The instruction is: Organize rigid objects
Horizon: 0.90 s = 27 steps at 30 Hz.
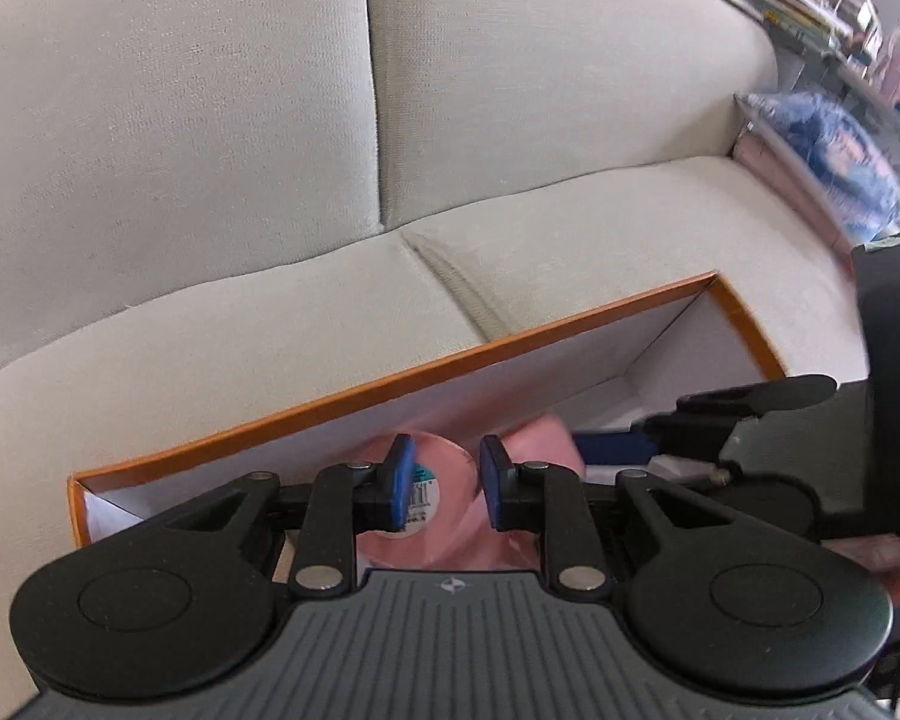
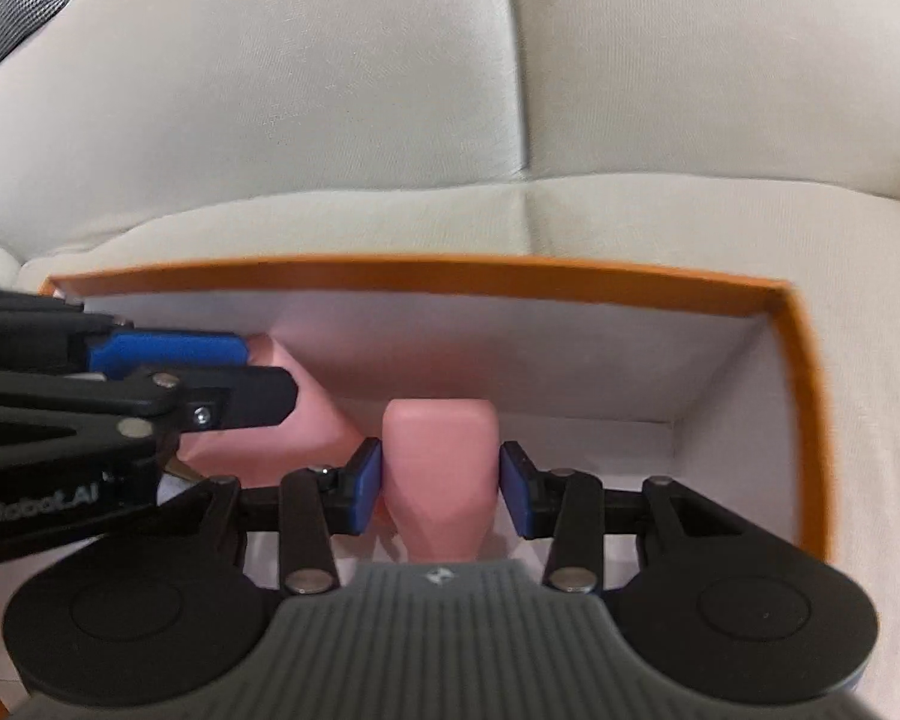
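Right gripper (image 2: 441,486) is nearest my view: jaws partly apart with a pink cup (image 2: 438,468) between the blue pads; left pad touches it, right pad looks just off, so I can't tell if the grip is firm. Left gripper (image 1: 447,483) has its jaws narrow, and behind the gap I see another pink piece (image 1: 432,498) with a barcode label; the pads don't seem to press on it, so I read that one as holding nothing. Both grippers are down inside the orange-rimmed box (image 2: 426,273) on the sofa (image 1: 210,120), close together at its left end. Progress, my guess: two pink items are already in the box, the cup not yet released or seated. Right half of the box is bare. Whether more items wait outside, I can't see.
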Tool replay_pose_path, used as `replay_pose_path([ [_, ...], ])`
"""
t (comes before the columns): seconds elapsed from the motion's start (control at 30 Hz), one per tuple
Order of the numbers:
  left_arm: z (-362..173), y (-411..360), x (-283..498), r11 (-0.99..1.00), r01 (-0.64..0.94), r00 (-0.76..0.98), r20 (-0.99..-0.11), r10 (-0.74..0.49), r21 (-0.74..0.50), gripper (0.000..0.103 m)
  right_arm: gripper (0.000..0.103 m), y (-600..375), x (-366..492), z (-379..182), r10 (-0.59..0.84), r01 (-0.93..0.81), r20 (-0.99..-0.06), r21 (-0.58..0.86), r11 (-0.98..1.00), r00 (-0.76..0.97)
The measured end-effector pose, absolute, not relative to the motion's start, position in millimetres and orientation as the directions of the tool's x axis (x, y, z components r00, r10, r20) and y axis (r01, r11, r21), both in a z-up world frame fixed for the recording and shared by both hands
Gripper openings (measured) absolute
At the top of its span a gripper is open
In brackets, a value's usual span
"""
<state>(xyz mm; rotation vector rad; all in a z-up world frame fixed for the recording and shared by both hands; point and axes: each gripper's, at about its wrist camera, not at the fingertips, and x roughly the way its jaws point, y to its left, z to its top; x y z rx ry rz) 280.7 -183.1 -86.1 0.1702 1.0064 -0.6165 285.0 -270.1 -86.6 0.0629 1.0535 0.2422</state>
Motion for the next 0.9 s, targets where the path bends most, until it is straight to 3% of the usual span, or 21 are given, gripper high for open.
replay_pose_path([
  [0.07,-93.0,-181.5,283.4,0.823,0.552,0.37,-0.846,-0.385,-0.133,0.017,0.043,-267.4,283.7,-89.0,0.295,-0.209,-0.853,0.224,0.952,0.431],
  [0.17,-103.6,-177.7,283.6,0.828,0.543,0.351,-0.857,-0.378,-0.143,0.016,0.043,-263.8,275.8,-92.0,0.368,-0.212,-0.852,0.308,0.927,0.372],
  [0.5,-73.7,-137.6,256.6,0.838,0.528,0.391,-0.838,-0.381,-0.135,0.018,0.043,-270.0,282.1,-87.6,0.322,-0.109,-0.853,0.305,0.946,0.41],
  [0.6,-72.0,-130.0,247.2,0.825,0.553,0.381,-0.846,-0.372,-0.114,0.022,0.045,-272.0,285.6,-87.2,0.347,-0.096,-0.846,0.338,0.936,0.404],
  [0.77,-81.6,-146.9,228.6,0.749,0.662,0.392,-0.863,-0.318,0.024,0.039,0.047,-268.9,279.0,-81.0,0.372,-0.129,-0.835,0.35,0.928,0.407],
  [0.9,-93.9,-154.3,214.1,0.658,0.749,0.359,-0.884,-0.299,0.081,0.041,0.047,-277.8,267.3,-76.8,0.375,-0.157,-0.849,0.34,0.927,0.372],
])
